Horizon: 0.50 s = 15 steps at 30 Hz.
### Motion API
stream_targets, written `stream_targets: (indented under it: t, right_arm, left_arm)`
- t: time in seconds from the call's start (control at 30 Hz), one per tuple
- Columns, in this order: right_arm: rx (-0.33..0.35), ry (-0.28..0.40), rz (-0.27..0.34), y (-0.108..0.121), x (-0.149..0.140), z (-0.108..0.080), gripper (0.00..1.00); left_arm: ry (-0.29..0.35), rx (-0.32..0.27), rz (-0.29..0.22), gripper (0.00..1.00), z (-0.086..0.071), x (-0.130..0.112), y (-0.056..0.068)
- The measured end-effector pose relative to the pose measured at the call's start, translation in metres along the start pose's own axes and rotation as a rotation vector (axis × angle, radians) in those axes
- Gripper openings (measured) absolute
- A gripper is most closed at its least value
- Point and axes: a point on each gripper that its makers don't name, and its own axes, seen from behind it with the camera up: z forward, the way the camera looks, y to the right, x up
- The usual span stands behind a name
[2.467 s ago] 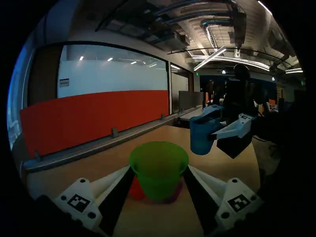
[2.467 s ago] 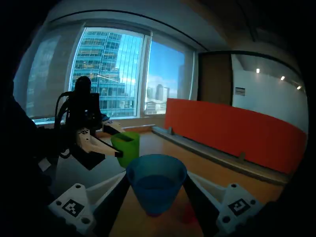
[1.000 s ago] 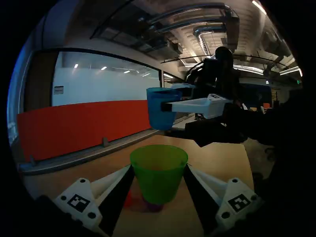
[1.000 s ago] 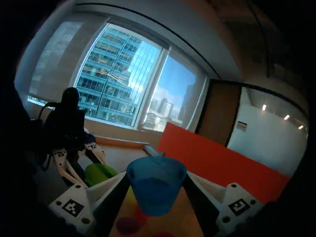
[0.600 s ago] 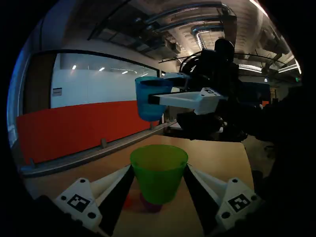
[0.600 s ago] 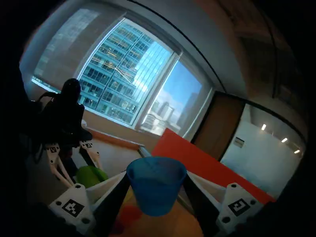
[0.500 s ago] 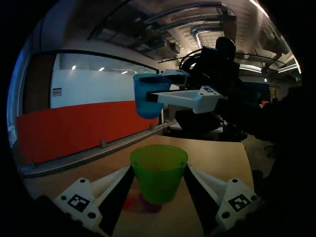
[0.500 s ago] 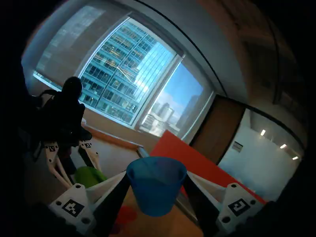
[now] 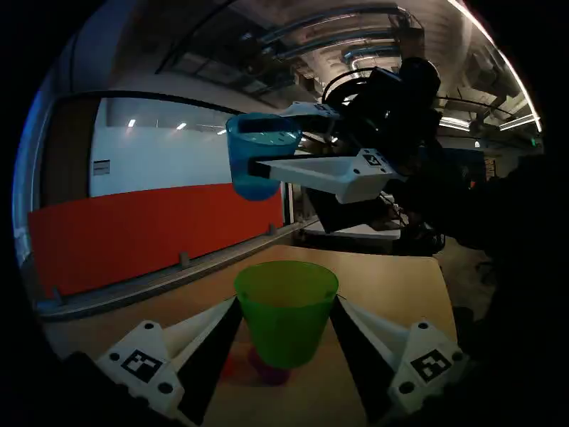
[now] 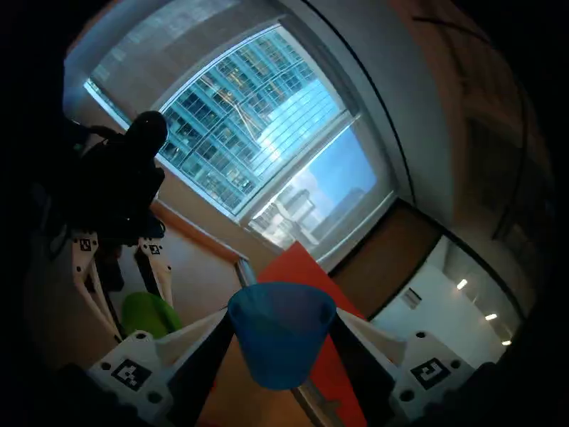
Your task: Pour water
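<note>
The left gripper (image 9: 286,304) is closed on the green cup (image 9: 286,327), which is pinched upright between both fingers over the wooden table (image 9: 398,274). The right gripper (image 10: 282,326) is likewise closed on the blue cup (image 10: 282,356). In the left gripper view, the blue cup is held slightly tilted, higher than the green cup and apart from it. An orange wall panel (image 9: 142,228) is seen beyond.

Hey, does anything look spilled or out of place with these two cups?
Nothing stands out. The right claw holds the blue cup high, only slightly tipped, with no water running from it. The left claw holds the green cup upright over the table, which shows no puddle.
</note>
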Motion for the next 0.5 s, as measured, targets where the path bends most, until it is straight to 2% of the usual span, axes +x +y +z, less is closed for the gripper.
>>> stream_targets:
  t: [0.23, 0.5]
  right_arm:
    - [-0.010, -0.009, -0.103, 0.0060, 0.0026, 0.0045, 0.91]
    - [-0.016, -0.013, -0.185, 0.0108, 0.0058, 0.0091, 0.91]
  left_arm:
    - [0.001, -0.003, 0.004, 0.85, 0.0001, 0.0010, 0.0023]
    - [0.005, -0.004, 0.002, 0.85, 0.0006, 0.0019, 0.0015]
